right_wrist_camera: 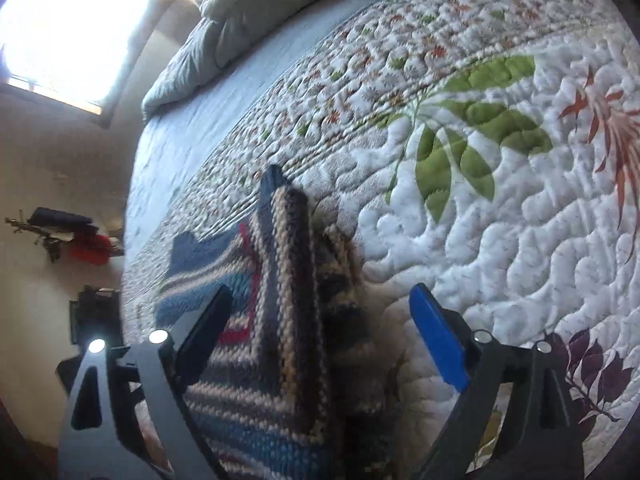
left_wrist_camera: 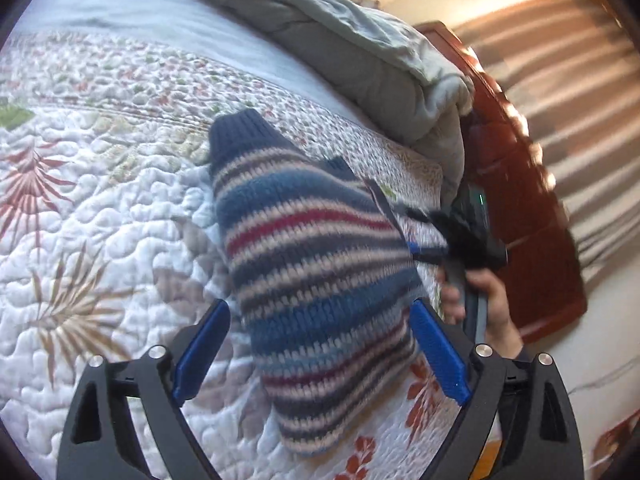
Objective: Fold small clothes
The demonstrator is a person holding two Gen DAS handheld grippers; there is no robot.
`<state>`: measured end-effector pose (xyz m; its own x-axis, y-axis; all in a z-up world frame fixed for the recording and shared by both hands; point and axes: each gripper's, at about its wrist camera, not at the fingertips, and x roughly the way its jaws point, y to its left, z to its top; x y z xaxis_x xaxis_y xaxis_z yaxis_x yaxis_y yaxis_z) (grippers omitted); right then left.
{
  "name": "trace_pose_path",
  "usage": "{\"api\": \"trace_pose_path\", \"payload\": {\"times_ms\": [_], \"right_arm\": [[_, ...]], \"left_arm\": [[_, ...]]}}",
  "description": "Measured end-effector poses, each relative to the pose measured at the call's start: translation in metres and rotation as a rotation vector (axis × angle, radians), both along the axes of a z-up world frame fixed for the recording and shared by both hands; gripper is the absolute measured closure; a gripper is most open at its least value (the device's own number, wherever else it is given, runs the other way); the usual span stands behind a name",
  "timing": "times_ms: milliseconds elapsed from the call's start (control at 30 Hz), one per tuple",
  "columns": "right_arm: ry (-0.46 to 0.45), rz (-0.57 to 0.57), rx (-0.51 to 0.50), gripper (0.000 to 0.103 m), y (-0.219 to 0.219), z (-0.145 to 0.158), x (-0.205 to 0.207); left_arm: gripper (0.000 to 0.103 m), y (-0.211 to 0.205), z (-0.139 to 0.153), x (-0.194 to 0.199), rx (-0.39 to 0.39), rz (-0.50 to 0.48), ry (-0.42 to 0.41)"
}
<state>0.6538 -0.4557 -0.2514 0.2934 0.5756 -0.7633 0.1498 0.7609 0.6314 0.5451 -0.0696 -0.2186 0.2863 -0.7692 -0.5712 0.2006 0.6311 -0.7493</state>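
1. While both tools hung over the bed, the left gripper (left_wrist_camera: 320, 356) had its jaws spread wide, the striped sweater (left_wrist_camera: 316, 276) lying between the blue pads (left_wrist_camera: 202, 354) without being pinched.
2. The sweater lay folded on the floral quilt (left_wrist_camera: 100, 240), its navy ribbed cuff (left_wrist_camera: 240, 130) pointing up the bed towards the grey duvet (left_wrist_camera: 360, 48).
3. Further right, a hand (left_wrist_camera: 488, 312) held the other tool near the wooden bed frame (left_wrist_camera: 520, 200).
4. The right gripper (right_wrist_camera: 320, 340) also stood open, straddling a raised ridge of the knit (right_wrist_camera: 288, 280) with neither pad pressing on it.
5. Risk, as I judged it: with nothing clamped, the thick springy knit could relax and the fold slump open; a pad dragged across on the way out could snag a loop and pull the layers askew.
6. The wool looked chunky, soft and stretchy in blue, red and cream bands; the quilt was puffy with stitched ripples, so it offered no firm surface to crease against.
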Motion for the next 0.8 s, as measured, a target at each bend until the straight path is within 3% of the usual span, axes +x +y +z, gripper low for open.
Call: {"api": "trace_pose_path", "payload": {"times_ms": [133, 233, 467, 667, 733, 767, 800], "right_arm": [[0.055, 0.095, 0.096, 0.009, -0.012, -0.016, -0.021], [0.054, 0.121, 0.158, 0.008, -0.016, -0.026, -0.031], [0.04, 0.231, 0.268, 0.003, 0.016, -0.035, -0.033], [0.026, 0.249, 0.321, 0.003, 0.033, -0.039, -0.023], [0.017, 0.254, 0.296, 0.005, 0.039, -0.04, -0.022], [0.014, 0.258, 0.273, 0.016, 0.041, -0.039, -0.02], [0.02, 0.254, 0.258, 0.032, 0.039, -0.041, -0.019]], "left_arm": [[0.008, 0.0, -0.035, 0.034, -0.108, -0.009, 0.176], [0.008, -0.003, -0.058, 0.044, -0.147, -0.005, 0.253], [0.006, -0.022, -0.081, 0.058, -0.229, -0.059, 0.286], [0.005, -0.034, -0.086, 0.064, -0.205, -0.098, 0.29], [0.004, -0.038, -0.086, 0.065, -0.188, -0.103, 0.289], [0.004, -0.039, -0.087, 0.064, -0.173, -0.1, 0.289], [0.007, -0.04, -0.087, 0.063, -0.157, -0.097, 0.286]]}}
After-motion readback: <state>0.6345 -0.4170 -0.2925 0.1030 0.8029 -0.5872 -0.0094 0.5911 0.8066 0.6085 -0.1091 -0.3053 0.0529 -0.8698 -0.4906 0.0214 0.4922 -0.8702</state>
